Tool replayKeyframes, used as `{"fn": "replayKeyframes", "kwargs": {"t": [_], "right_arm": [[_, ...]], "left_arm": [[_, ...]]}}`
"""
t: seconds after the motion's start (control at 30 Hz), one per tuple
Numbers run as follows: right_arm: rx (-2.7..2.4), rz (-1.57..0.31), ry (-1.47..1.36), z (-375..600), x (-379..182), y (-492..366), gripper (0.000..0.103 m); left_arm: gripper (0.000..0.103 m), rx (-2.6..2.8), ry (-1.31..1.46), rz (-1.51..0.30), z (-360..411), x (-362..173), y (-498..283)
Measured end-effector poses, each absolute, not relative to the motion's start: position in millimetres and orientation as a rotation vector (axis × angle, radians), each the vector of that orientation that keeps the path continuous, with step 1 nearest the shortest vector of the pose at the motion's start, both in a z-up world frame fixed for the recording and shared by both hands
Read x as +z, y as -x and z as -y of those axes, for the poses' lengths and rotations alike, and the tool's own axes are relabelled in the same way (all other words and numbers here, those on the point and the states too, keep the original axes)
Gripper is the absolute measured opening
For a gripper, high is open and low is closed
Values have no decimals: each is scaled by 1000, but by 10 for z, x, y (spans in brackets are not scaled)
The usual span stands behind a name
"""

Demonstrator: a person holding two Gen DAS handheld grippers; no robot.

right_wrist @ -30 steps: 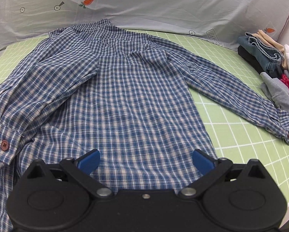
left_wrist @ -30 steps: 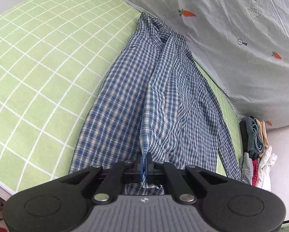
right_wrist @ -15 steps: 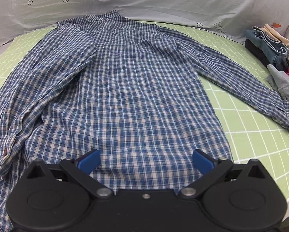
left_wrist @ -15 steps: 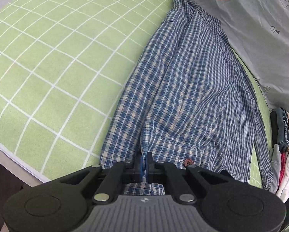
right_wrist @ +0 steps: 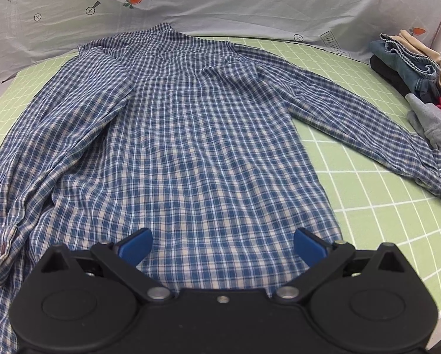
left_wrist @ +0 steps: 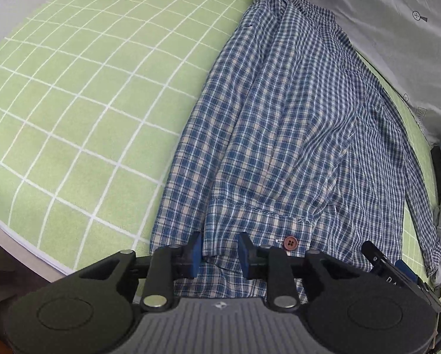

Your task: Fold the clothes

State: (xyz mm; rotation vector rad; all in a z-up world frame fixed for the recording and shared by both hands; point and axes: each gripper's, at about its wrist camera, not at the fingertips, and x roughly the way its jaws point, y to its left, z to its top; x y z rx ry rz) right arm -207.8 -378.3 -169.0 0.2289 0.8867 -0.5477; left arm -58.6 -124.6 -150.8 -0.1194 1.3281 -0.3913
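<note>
Here's the plaid shirt [right_wrist: 191, 147] lying spread on the green grid mat [left_wrist: 73, 103], collar away toward the grey carrot-print sheet [right_wrist: 220, 0], hem close to both cameras. The left gripper [left_wrist: 220, 253] sits low and level at the near left edge of the shirt, pointing along the garment toward the collar, and its blue fingers [left_wrist: 196, 252] stand a small way apart with the cuff [left_wrist: 258, 230] of the left sleeve lying between and just past them; whether the pads touch the cloth, I can't tell. That sleeve is laid back over the shirt body, its brown button [left_wrist: 290, 242] showing just right of the fingers. Over to the right gripper [right_wrist: 221, 246]: it hovers at the hem, centred on the shirt body and aimed up the back toward the collar, blue fingers [right_wrist: 136, 246] spread wide with nothing between them, plaid cloth lying beneath. The right sleeve [right_wrist: 353, 124] runs out flat across the mat, its cuff ending near the stack of folded clothes [right_wrist: 415, 70] at the far right edge.
</note>
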Motion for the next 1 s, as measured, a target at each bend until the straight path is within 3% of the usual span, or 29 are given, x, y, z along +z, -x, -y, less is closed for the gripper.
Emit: {"fn": "replayKeyframes", "kwargs": {"t": [0.1,0.33,0.77,1.0], "right_arm": [[-562,-878,-236,3894,-1687,2085,103],[-656,-864,-301,4332,-1722,2168,103],[-960,-775,-521,5333,-1841,2354,103],[-1176,-643,-638,5946,-1839,2361,103]], "left_arm": [[36,-378,52,-1291,1338,-1389,565],[54,-353,-89,-1193,1629,-1187,459],[64,-363,-239,-1165,2257,-1447,-276],[77,-423,-283,-1148,2595,-1642,-794]]}}
